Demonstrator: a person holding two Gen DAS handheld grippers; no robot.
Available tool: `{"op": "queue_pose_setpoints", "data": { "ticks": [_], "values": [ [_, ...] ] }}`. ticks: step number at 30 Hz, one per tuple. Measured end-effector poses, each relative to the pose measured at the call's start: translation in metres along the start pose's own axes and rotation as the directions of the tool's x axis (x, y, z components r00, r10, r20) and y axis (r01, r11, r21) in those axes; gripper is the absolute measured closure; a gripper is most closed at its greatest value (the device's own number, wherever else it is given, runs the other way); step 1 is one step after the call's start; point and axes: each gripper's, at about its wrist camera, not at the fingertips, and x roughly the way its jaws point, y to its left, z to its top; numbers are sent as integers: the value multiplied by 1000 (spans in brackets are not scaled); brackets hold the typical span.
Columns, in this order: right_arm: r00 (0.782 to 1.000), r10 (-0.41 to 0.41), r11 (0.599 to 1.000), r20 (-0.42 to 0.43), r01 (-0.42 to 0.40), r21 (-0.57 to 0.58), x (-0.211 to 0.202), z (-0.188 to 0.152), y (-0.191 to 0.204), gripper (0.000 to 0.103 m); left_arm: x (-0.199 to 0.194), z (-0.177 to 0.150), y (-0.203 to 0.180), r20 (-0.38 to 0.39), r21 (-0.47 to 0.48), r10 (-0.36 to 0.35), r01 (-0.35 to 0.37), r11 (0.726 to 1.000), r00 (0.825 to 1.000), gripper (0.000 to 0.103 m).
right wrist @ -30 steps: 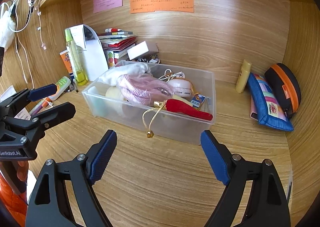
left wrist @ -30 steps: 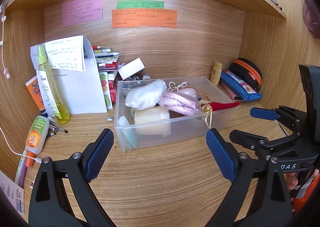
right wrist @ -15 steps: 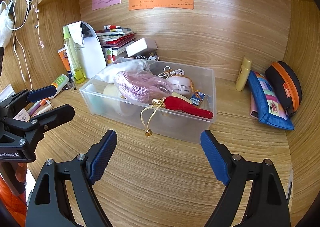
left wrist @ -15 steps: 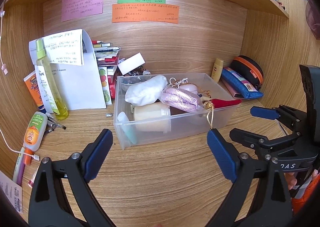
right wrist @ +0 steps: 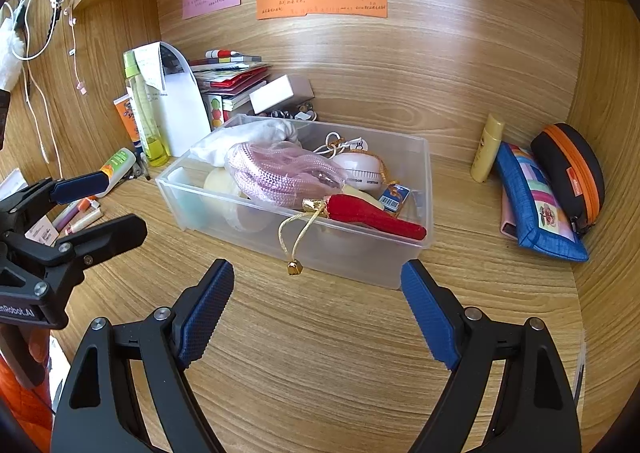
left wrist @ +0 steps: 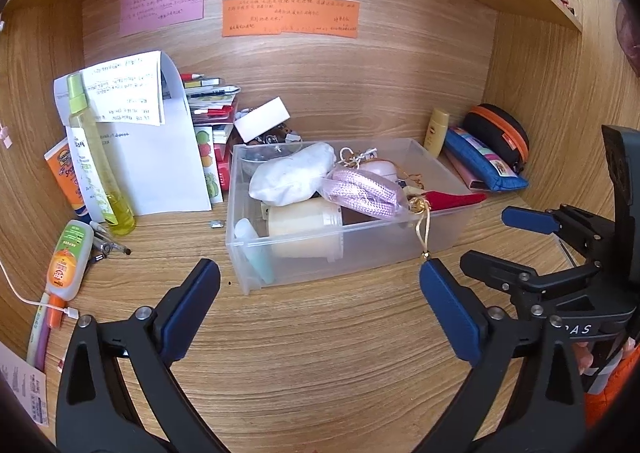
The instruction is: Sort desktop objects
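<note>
A clear plastic bin (left wrist: pixel 360 253) (right wrist: pixel 424 189) stands mid-desk inside a wooden cubby. It holds a pink rope bundle (left wrist: pixel 360 193) (right wrist: pixel 280 173), a white cloth pouch (left wrist: pixel 292 173), a cream jar (left wrist: pixel 304 229) and a red pouch (left wrist: pixel 452 199) (right wrist: pixel 372 215) whose gold cord hangs over the front wall. My left gripper (left wrist: pixel 318 281) (right wrist: pixel 112 205) hovers just before the bin's front, its jaws opening with nothing between them. My right gripper (right wrist: pixel 318 273) (left wrist: pixel 492 239) stands open and empty, beside it on the right.
At the left wall are a yellow spray bottle (left wrist: pixel 96 157), folded paper, an orange-labelled tube (left wrist: pixel 68 261) and pens. Stacked books (left wrist: pixel 208 101) sit behind the bin. A small yellow bottle (right wrist: pixel 486 149), a blue pencil case (right wrist: pixel 536 201) and a black-orange case (right wrist: pixel 568 169) line the right wall.
The left gripper's fingers have spread a little wider. The right gripper and the objects in the bin have kept still.
</note>
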Motion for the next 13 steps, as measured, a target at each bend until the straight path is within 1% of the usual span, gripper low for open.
{"op": "queue_pose_setpoints", "data": {
  "ticks": [8, 13],
  "values": [
    [1000, -2, 1000, -5, 2, 0, 2, 0, -1, 19, 0, 1, 1, 23, 1, -6, 6, 1000, 1000, 2],
    [1000, 0, 1000, -6, 0, 3, 2, 1, -4, 19, -2, 1, 1, 34, 8, 6, -6, 1000, 999, 2]
  ]
}}
